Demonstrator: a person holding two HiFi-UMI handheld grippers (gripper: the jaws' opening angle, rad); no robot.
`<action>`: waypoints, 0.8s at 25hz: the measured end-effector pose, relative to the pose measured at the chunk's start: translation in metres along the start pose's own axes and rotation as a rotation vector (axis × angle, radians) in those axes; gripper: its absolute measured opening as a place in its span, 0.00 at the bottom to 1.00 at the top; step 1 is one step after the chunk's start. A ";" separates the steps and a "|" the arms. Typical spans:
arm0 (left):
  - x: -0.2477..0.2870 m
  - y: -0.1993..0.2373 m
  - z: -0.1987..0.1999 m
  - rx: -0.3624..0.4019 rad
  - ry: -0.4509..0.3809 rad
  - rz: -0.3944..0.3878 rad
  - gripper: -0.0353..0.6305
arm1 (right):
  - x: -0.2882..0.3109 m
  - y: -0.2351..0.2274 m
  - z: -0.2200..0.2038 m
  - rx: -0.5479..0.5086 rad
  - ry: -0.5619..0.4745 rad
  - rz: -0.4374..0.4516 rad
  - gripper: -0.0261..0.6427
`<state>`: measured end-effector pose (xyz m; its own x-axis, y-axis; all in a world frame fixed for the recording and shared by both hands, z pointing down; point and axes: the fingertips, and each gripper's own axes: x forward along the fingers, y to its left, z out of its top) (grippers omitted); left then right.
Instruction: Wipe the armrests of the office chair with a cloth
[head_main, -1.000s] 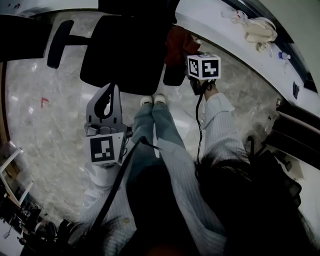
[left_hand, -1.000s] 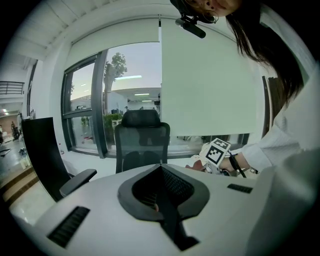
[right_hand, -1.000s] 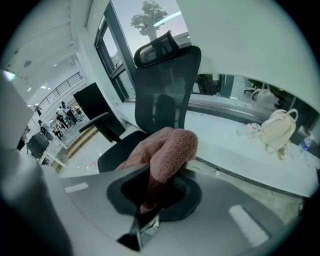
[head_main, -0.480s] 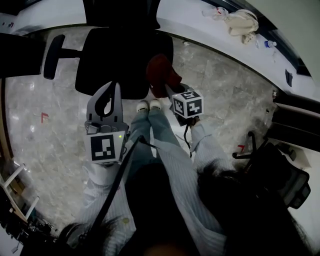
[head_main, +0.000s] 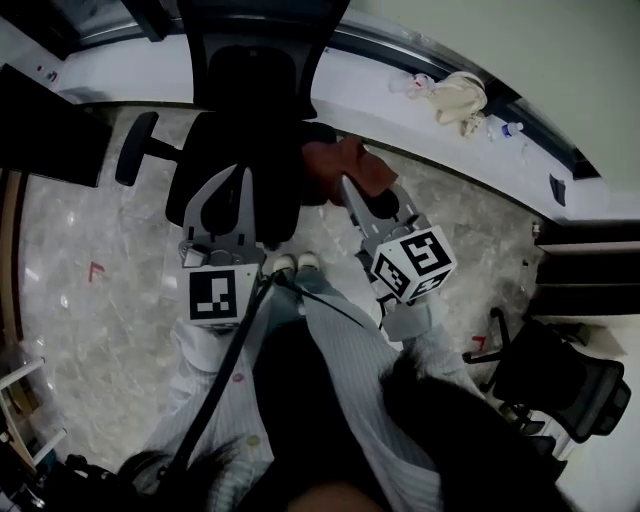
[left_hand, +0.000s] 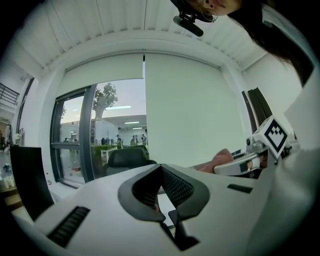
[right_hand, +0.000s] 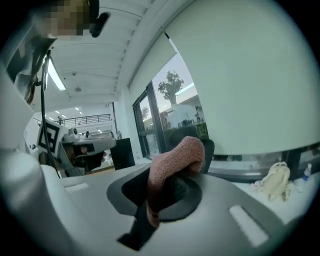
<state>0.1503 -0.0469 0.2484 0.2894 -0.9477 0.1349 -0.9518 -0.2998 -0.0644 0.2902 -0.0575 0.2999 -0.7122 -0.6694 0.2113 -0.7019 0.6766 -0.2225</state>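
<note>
Head view: looks steeply down on a black office chair (head_main: 235, 110) standing on a grey marbled floor (head_main: 90, 330). Shows the right tool (head_main: 362, 195) clamped on a reddish-pink terry cloth (head_main: 340, 160), raised over the chair's right side and apparently touching no armrest. Cannot make out the right armrest beneath the cloth. Shows the black padded left armrest (head_main: 135, 150) bare and well apart from the cloth. Shows the left tool (head_main: 232, 180) in front of the seat, touching nothing.

Left gripper view: shows the jaws closed tip to tip on nothing, aimed level towards a pale window blind (left_hand: 190, 110) rather than down at the chair. Leaves the chair unsteadied, by this reading.

Right gripper view: shows the cloth pinched as a narrow fold, with a loose hump above the pads and a short tail hanging below. Points level at the window too, not at an armrest.

Risks, as judged:
- Could drag the cloth out of so thin a pinch under pressure along an armrest.
- Could scrape the padding with bare jaw tips, given so little cloth ahead of them.
- Could set the chair rolling or swivelling, with no bracing from the left tool.
- Could miss the armrest on the way down, with neither tool camera aimed at it.
</note>
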 end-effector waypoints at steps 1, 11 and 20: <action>-0.001 -0.002 0.010 0.007 -0.019 -0.002 0.06 | -0.009 0.006 0.020 -0.023 -0.042 -0.005 0.08; -0.021 0.004 0.028 0.018 -0.039 0.094 0.06 | -0.035 0.032 0.060 -0.164 -0.118 0.016 0.08; -0.122 0.141 -0.010 -0.006 0.028 0.439 0.06 | 0.040 0.109 0.043 -0.133 -0.069 0.234 0.08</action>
<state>-0.0206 0.0274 0.2330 -0.1453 -0.9818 0.1225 -0.9845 0.1312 -0.1161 0.1852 -0.0233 0.2435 -0.8560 -0.5067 0.1023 -0.5166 0.8464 -0.1298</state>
